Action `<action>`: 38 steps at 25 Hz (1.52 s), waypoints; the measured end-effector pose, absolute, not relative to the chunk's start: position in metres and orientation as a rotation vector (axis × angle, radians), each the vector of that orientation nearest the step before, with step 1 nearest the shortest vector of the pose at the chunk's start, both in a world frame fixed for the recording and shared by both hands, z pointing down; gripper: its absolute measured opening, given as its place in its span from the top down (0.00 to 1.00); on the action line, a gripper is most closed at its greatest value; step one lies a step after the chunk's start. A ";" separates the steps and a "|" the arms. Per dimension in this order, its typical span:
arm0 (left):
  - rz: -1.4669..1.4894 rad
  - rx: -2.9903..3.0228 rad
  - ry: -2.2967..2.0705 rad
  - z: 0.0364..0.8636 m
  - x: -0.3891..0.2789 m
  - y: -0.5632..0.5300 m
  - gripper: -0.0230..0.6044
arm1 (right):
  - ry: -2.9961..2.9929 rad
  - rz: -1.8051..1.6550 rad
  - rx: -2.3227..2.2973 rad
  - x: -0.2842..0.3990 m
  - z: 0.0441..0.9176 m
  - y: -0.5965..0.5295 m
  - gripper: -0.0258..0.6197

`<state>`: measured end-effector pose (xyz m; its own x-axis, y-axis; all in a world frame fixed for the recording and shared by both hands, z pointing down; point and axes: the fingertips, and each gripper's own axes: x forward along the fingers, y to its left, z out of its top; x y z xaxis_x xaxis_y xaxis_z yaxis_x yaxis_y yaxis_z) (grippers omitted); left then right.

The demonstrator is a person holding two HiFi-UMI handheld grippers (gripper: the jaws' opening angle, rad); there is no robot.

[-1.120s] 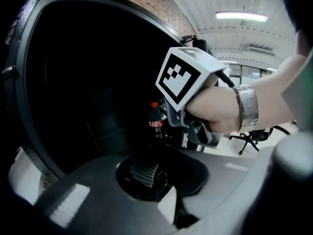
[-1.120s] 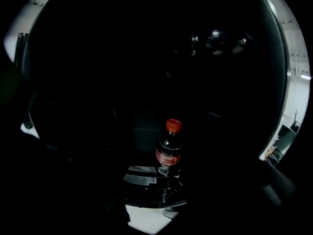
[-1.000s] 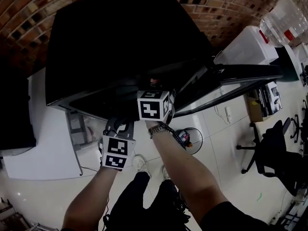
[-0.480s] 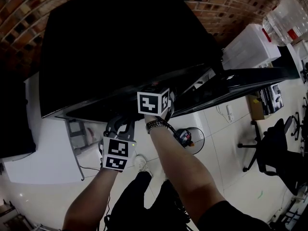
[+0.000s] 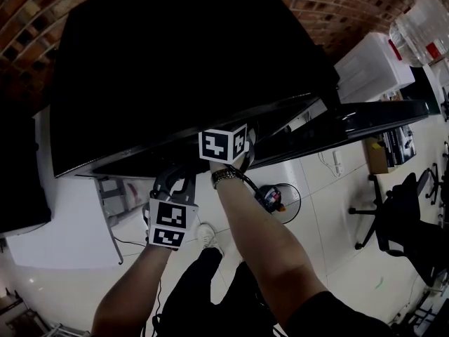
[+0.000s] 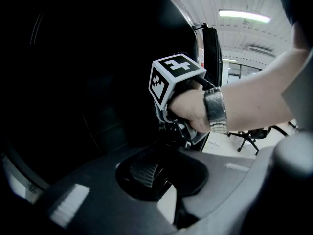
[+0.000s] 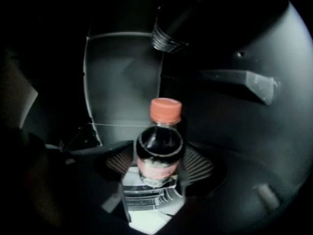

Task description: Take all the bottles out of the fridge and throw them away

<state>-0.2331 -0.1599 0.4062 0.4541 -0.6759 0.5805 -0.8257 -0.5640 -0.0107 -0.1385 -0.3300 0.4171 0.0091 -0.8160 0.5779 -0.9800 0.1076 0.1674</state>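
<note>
Your right gripper (image 7: 160, 166) is inside the fridge (image 5: 175, 62), jaws wide and only just beginning to close. The orange-capped bottle (image 7: 160, 148) stands between them, with neither pad seeming to press on it yet, while your left gripper (image 6: 159, 174) hangs outside, jaws apart and empty. If one pad meets the bottle first it may tip it or shove it deeper, and a weak squeeze on its rounded shoulder could let it slip on the way out.

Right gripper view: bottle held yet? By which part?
Nothing held yet. The bottle stands between the right hand-held gripper's jaws at its shoulder and label. The jaws have just been closing, but neither pad touches it.
</note>
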 end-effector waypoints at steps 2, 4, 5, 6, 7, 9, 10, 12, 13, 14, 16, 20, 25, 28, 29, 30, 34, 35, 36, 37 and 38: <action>0.790 2.431 -1.288 0.409 -0.233 -0.159 0.96 | -1.853 0.411 1.730 -0.141 0.413 -0.329 0.50; 0.793 2.426 -1.286 0.412 -0.233 -0.159 0.96 | -1.872 0.395 1.727 -0.141 0.412 -0.331 0.50; 0.795 2.425 -1.285 0.413 -0.233 -0.158 0.96 | -1.892 0.396 1.717 -0.142 0.410 -0.330 0.50; 0.796 2.424 -1.283 0.414 -0.232 -0.158 0.96 | -1.913 0.406 1.703 -0.144 0.408 -0.329 0.50; 0.796 2.425 -1.281 0.414 -0.231 -0.158 0.96 | -1.931 0.416 1.691 -0.145 0.407 -0.327 0.50; 0.797 2.429 -1.279 0.413 -0.228 -0.158 0.96 | -1.958 0.426 1.675 -0.146 0.405 -0.323 0.50; 0.797 2.431 -1.278 0.412 -0.227 -0.158 0.96 | -1.969 0.423 1.666 -0.146 0.405 -0.320 0.50; 0.797 2.435 -1.278 0.411 -0.224 -0.158 0.96 | -1.991 0.407 1.642 -0.148 0.402 -0.313 0.50; 0.798 2.436 -1.278 0.410 -0.223 -0.158 0.96 | -2.003 0.397 1.628 -0.149 0.401 -0.309 0.50; 0.799 2.437 -1.278 0.409 -0.221 -0.157 0.96 | -2.016 0.387 1.613 -0.151 0.399 -0.305 0.50; 0.803 2.437 -1.282 0.408 -0.219 -0.156 0.96 | -2.046 0.366 1.580 -0.155 0.394 -0.295 0.50; 0.812 2.418 -1.304 0.408 -0.219 -0.150 0.96 | -2.106 0.323 1.514 -0.162 0.387 -0.269 0.50; 0.812 2.394 -1.331 0.407 -0.214 -0.140 0.96 | -2.170 0.298 1.435 -0.168 0.379 -0.231 0.50; 0.812 2.384 -1.339 0.407 -0.205 -0.130 0.96 | -2.198 0.288 1.385 -0.167 0.378 -0.207 0.50; 0.812 2.380 -1.341 0.407 -0.202 -0.127 0.96 | -2.206 0.282 1.369 -0.165 0.378 -0.199 0.50; 0.812 2.377 -1.343 0.408 -0.198 -0.123 0.96 | -2.212 0.274 1.354 -0.162 0.379 -0.191 0.50; 0.810 2.372 -1.338 0.412 -0.178 -0.110 0.96 | -2.228 0.258 1.314 -0.143 0.380 -0.160 0.50; 0.811 2.373 -1.332 0.413 -0.171 -0.106 0.96 | -2.227 0.261 1.310 -0.136 0.382 -0.152 0.50; 0.812 2.376 -1.324 0.414 -0.163 -0.102 0.96 | -2.224 0.266 1.307 -0.128 0.383 -0.144 0.50; 0.813 2.380 -1.315 0.415 -0.155 -0.098 0.96 | -2.219 0.270 1.306 -0.119 0.385 -0.136 0.50; 0.815 2.385 -1.306 0.416 -0.146 -0.095 0.96 | -2.213 0.276 1.306 -0.110 0.388 -0.129 0.50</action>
